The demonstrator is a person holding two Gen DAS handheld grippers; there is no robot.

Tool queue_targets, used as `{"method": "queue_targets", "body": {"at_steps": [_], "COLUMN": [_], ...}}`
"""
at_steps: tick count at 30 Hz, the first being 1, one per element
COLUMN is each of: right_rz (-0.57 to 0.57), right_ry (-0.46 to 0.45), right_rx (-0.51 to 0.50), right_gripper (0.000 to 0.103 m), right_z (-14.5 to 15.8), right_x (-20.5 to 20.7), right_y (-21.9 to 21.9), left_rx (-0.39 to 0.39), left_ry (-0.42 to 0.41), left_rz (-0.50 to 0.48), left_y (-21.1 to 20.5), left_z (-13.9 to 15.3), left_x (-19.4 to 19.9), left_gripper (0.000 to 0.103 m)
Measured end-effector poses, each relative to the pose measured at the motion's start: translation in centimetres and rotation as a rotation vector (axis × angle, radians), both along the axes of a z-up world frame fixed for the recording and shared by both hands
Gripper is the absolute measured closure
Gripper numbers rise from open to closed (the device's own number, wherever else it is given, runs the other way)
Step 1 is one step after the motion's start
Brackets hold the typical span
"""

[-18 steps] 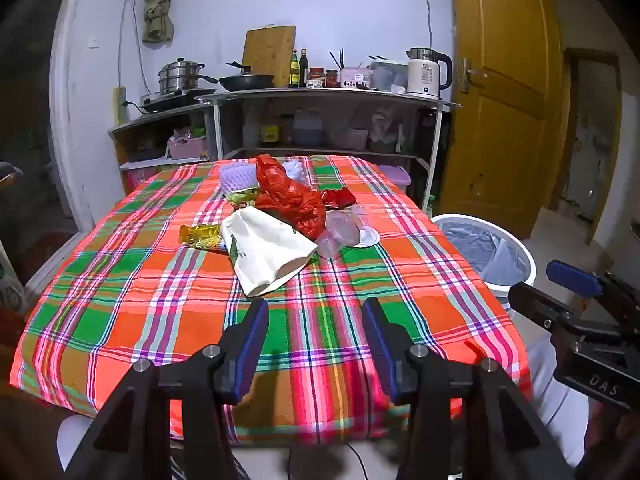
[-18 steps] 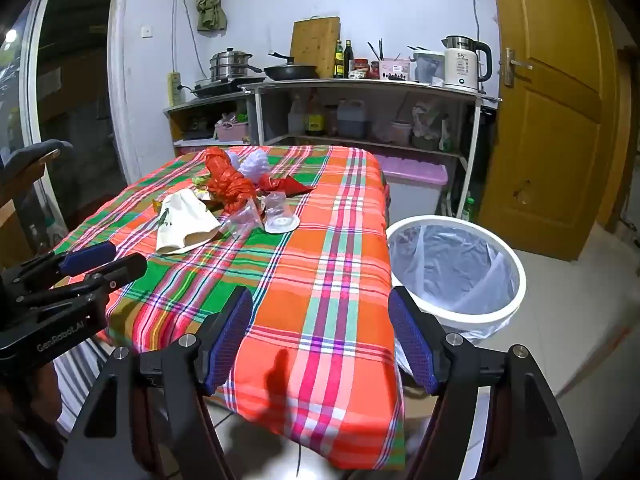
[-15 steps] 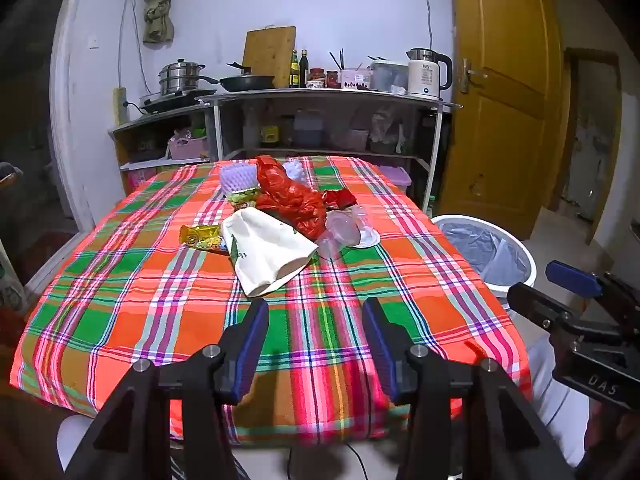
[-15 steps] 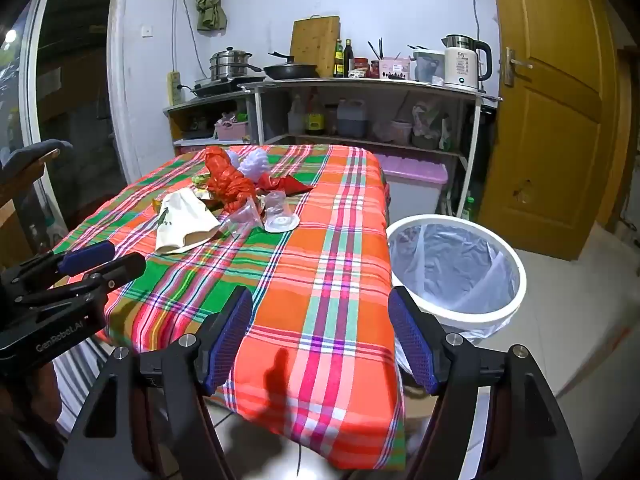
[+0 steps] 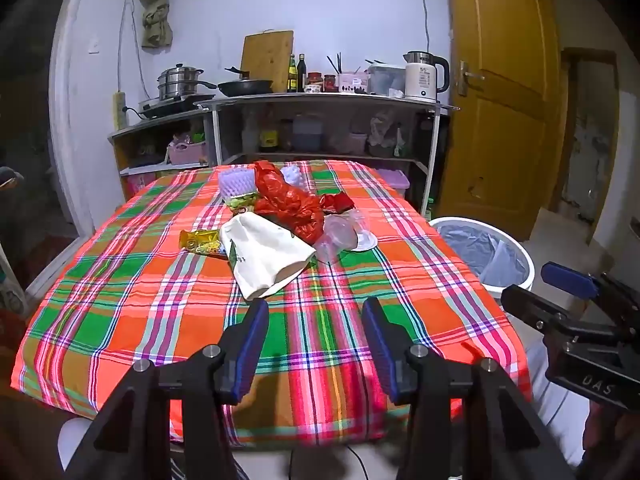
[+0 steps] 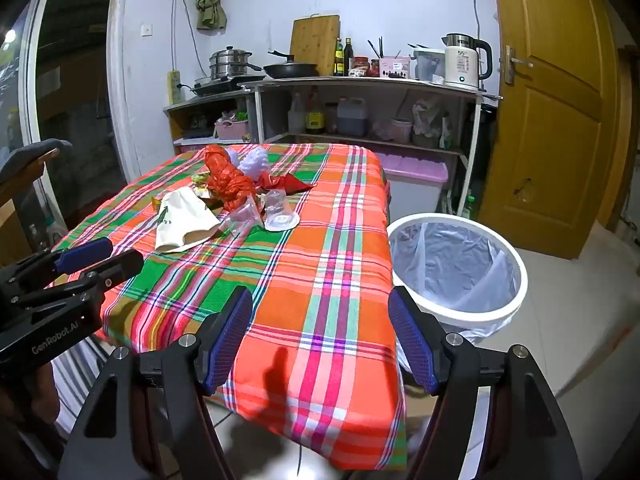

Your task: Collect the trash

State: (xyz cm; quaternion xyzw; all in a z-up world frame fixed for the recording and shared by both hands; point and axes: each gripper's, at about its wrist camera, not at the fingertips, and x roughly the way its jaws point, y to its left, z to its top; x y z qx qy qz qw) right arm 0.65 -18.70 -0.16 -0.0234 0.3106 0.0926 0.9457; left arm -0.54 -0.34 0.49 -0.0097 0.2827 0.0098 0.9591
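Trash lies mid-table on the plaid cloth [image 5: 132, 288]: a white paper bag [image 5: 266, 258], a crumpled red plastic bag [image 5: 292, 204], clear plastic cups [image 5: 340, 234], a yellow wrapper [image 5: 200, 244] and purple foam netting [image 5: 236, 182]. The same pile shows in the right wrist view: paper bag [image 6: 184, 222], red bag [image 6: 228, 180], cups [image 6: 264, 212]. My left gripper [image 5: 316, 336] is open and empty above the table's near edge. My right gripper [image 6: 320, 338] is open and empty over the near right corner. A white bin with a liner [image 6: 456, 264] stands on the floor right of the table.
The bin also shows in the left wrist view [image 5: 486, 254]. A shelf unit with a kettle [image 5: 422, 76], pans and bottles stands behind the table. A yellow door [image 6: 560, 112] is at the right. A chair back [image 6: 28, 160] is at the left.
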Motion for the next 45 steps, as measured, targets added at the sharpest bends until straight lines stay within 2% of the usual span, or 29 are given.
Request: {"method": "queue_targets", "body": {"at_steps": [45], "right_rz": [-0.004], "right_ry": [0.004], "right_rx": [-0.003], "right_gripper": [0.032], "right_z": [0.01], "right_x": [0.13], "right_y": [-0.30], "left_rx": [0.000], "left_ry": [-0.008], "left_rz": [0.008], "left_y": [0.33], "left_z": [0.13], "left_x": [-0.01], "left_gripper": [0.055]}}
